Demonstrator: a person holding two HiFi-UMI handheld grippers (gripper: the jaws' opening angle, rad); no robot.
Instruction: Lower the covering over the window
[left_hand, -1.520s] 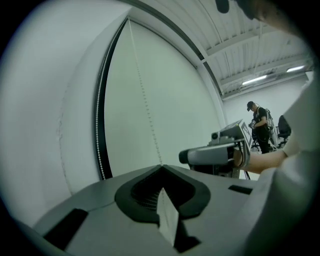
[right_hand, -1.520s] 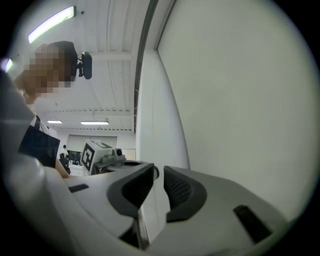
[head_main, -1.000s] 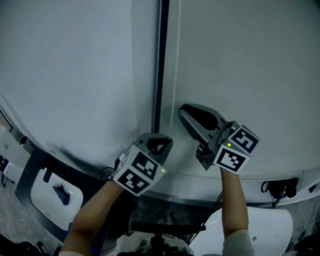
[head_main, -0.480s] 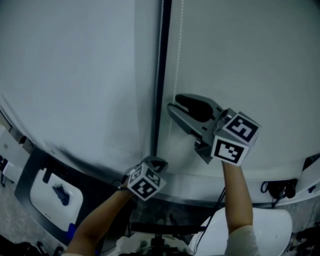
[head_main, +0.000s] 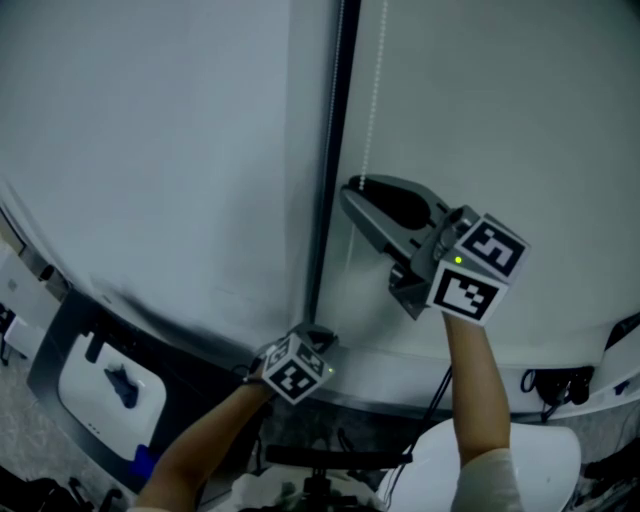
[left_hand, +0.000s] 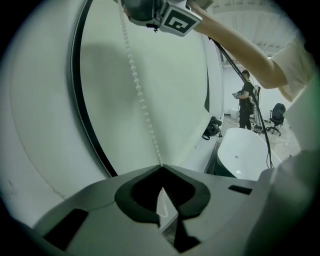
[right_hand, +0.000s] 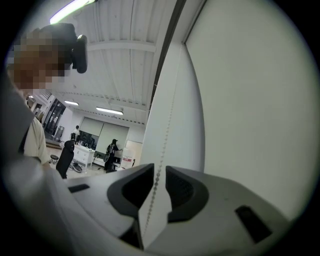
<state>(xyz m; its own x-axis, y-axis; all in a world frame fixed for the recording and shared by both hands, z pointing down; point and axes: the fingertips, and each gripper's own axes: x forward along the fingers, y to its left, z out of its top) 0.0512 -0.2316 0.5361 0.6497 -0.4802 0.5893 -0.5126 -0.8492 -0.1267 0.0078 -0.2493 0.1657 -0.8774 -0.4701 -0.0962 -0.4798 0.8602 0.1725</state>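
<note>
Two white roller blinds (head_main: 150, 150) hang side by side, parted by a dark upright frame (head_main: 335, 150). A white bead chain (head_main: 372, 100) drops down in front of the right blind. My left gripper (head_main: 318, 331) is low, by the sill, shut on the chain (left_hand: 137, 90), which enters at its closed tips (left_hand: 161, 167). My right gripper (head_main: 356, 190) is higher up and points at the blind. Its jaws have just been closing. The chain (right_hand: 167, 130) runs through the gap between its tips (right_hand: 159, 170), and the pads do not press on it.
A white sill (head_main: 560, 345) runs under the blinds, with black cables (head_main: 550, 380) at its right end. A white tub (left_hand: 245, 150) stands below on the right. A white device (head_main: 100, 390) sits at lower left. A person (left_hand: 246, 100) stands far off in the room.
My left gripper has dropped from beside the right gripper down to the sill, still shut on the chain. My right gripper has risen a little; its jaws spread, then narrowed round the chain.
</note>
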